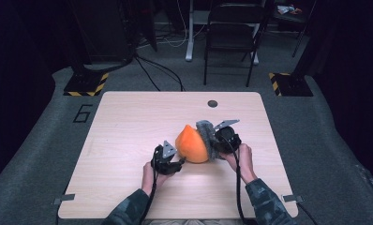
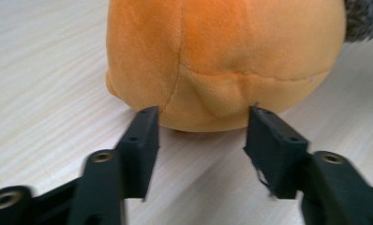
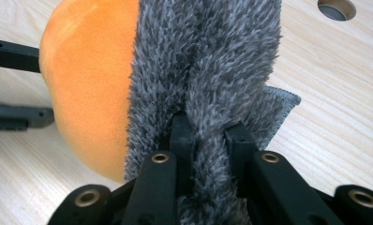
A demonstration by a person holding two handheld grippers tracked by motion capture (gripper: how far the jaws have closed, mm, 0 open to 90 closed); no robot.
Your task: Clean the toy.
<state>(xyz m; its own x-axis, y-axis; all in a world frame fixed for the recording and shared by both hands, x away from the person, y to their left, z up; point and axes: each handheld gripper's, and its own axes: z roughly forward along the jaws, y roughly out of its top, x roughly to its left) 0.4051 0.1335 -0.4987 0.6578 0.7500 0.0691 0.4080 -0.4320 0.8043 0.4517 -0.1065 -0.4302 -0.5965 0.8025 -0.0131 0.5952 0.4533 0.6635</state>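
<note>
Two grippers are at work on one item, an orange plush toy (image 1: 192, 144) with a grey shaggy cloth (image 1: 207, 137) laid against its right side, resting near the middle of the wooden table (image 1: 128, 122).

Starting at the left: my left gripper (image 1: 169, 160) sits just beside the toy's lower left flank. In the left gripper view its jaws stand wide apart, one tip at either side of the toy's underside seam, very close to the fabric or just touching it, but not closed on it. I judge this grip as prepared, not made.

At the centre, the toy (image 2: 222, 56) sits on the table, bulging end toward the left gripper. Its orange body (image 3: 88, 89) is bare on the left half; the grey cloth (image 3: 208, 61) covers the right half and hangs down to the tabletop.

At the right: my right gripper (image 3: 208, 129) is narrowed onto a ridge of the cloth, with pile bunched between the jaws. In the high view this gripper (image 1: 224, 138) presses close against the cloth side of the toy.

Assessment: the work appears to be either wiping the toy or separating cloth from toy; I cannot tell which. The cloth is secured. Outstanding, in my judgement: closing the left jaws to steady the toy, then drawing the cloth across or away. I find nothing complete yet.

A round grommet hole (image 1: 212, 103) lies well beyond, clear of the work.
</note>
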